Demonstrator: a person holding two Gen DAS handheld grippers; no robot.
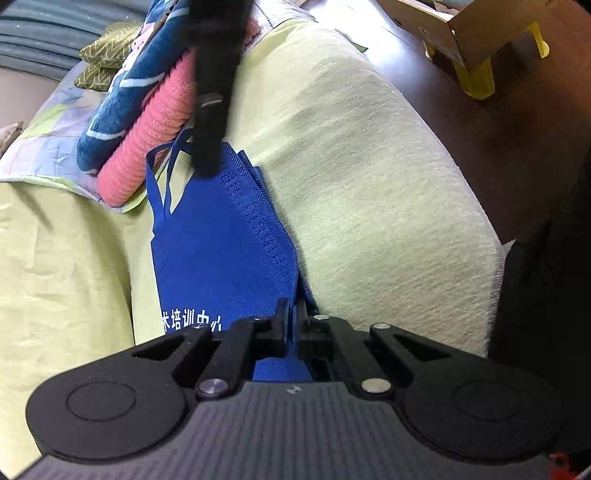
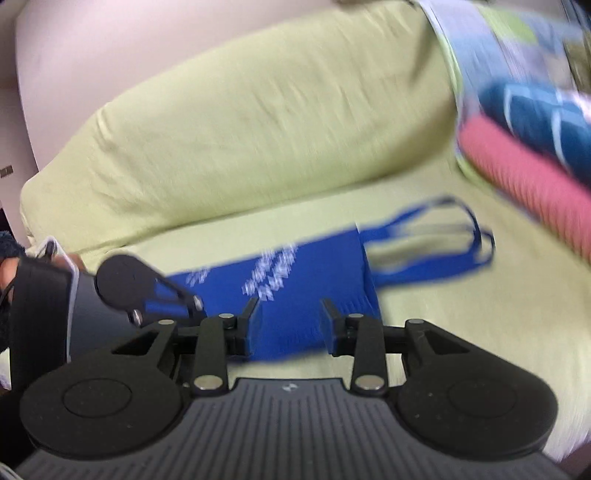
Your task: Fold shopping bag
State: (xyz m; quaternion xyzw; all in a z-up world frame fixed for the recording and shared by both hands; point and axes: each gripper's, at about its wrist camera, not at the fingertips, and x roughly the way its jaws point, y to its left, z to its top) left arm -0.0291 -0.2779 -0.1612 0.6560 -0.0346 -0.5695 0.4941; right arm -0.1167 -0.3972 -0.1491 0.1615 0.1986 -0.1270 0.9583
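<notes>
A blue non-woven shopping bag (image 1: 221,251) with white print lies flat on a yellow-green sofa seat (image 1: 66,266). My left gripper (image 1: 293,317) is shut on the near edge of the bag, with the cloth pinched between its fingers. In the right wrist view, which is blurred, the bag (image 2: 295,295) stretches across the seat, its handles (image 2: 436,240) lying to the right. My right gripper (image 2: 290,321) is open just above the bag's near edge, fingers wide apart. The left gripper (image 2: 192,301) shows at the bag's left end, held by a hand. The right gripper (image 1: 205,166) shows dark and blurred over the handle end.
A pink ribbed roll (image 1: 147,136) and a blue patterned blanket (image 1: 125,96) are stacked on a patchwork quilt (image 1: 44,140) just past the handles. The sofa's padded arm (image 1: 369,184) runs beside the bag. A cardboard box (image 1: 480,29) rests on a yellow stool (image 1: 476,77) on the dark floor.
</notes>
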